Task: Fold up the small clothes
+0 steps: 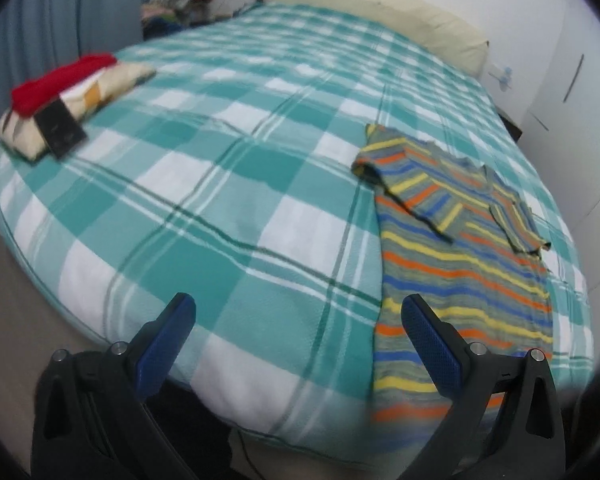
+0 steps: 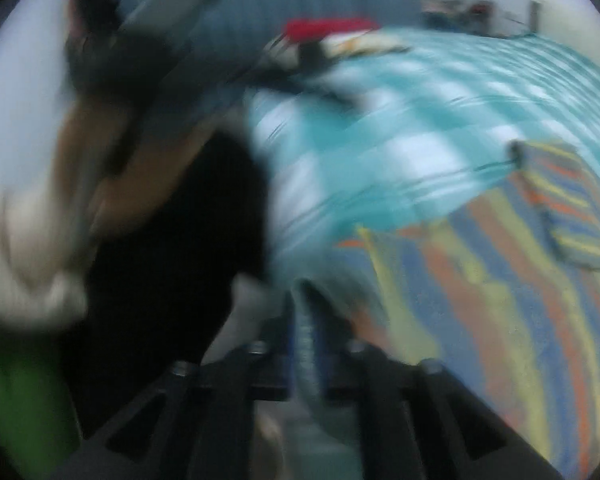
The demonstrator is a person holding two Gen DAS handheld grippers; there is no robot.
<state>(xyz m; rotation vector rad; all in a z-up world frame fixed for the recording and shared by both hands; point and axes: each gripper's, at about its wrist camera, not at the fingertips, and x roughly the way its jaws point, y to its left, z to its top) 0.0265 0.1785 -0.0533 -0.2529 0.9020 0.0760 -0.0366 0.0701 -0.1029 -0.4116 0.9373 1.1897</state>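
Teal-checked bed (image 1: 228, 184) bears a striped shirt (image 1: 460, 248) beside blue curtains (image 1: 60, 20).

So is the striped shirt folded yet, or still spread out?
Partly folded: the striped shirt has both sleeves turned in over its body, which lies full length on the checked blanket.

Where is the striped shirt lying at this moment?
In the left wrist view, the striped shirt lies flat on the right side of the checked bedspread, at the near edge, far from the folded pile.
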